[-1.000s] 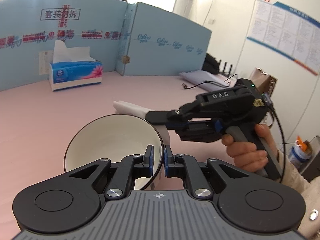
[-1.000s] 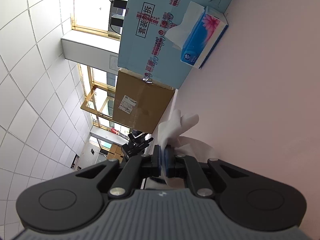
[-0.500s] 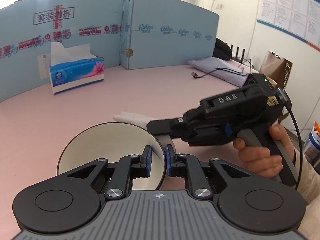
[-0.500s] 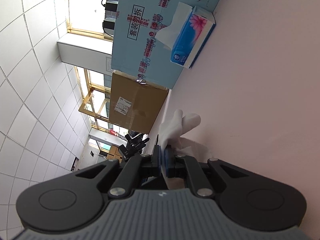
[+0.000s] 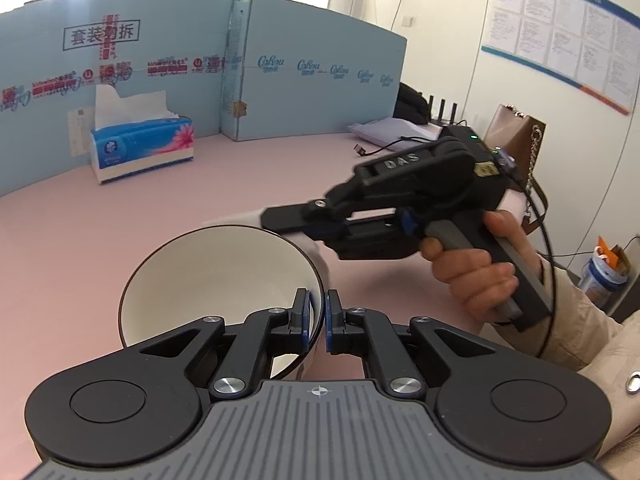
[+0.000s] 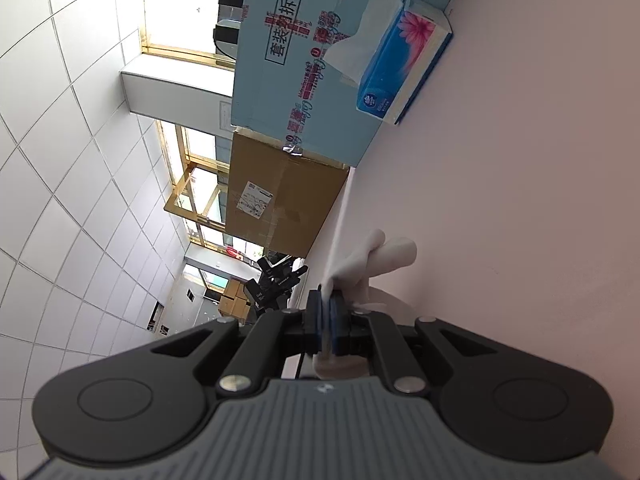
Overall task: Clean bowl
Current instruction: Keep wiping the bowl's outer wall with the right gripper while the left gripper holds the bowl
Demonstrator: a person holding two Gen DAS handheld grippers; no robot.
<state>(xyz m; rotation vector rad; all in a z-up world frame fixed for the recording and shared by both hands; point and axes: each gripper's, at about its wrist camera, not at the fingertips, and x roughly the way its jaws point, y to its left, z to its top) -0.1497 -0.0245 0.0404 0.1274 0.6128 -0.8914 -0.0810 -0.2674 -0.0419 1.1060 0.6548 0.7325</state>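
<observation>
A white bowl (image 5: pixel 216 280) with a dark rim is tilted on its side above the pink table (image 5: pixel 120 220), its opening facing up and left. My left gripper (image 5: pixel 317 320) has the bowl's near rim between its blue pads; its jaws are closing on it and the pads press the rim. My right gripper (image 5: pixel 280 220), held by a hand (image 5: pixel 472 272), reaches in from the right over the bowl's far rim. It is shut on a crumpled white tissue (image 6: pixel 376 260), which sticks out past the right gripper (image 6: pixel 329 320) and shows blurred behind the bowl (image 5: pixel 236 220).
A blue tissue box (image 5: pixel 140 148) stands at the back left, also seen as the tissue box (image 6: pixel 404 64). Blue cardboard panels (image 5: pixel 312 80) wall off the table's far side. Papers and a cable (image 5: pixel 392 128) and a brown bag (image 5: pixel 516 136) lie at the right.
My left jaws have narrowed onto the bowl's rim. The right gripper with the tissue has shifted up and left, over the bowl's far rim.
</observation>
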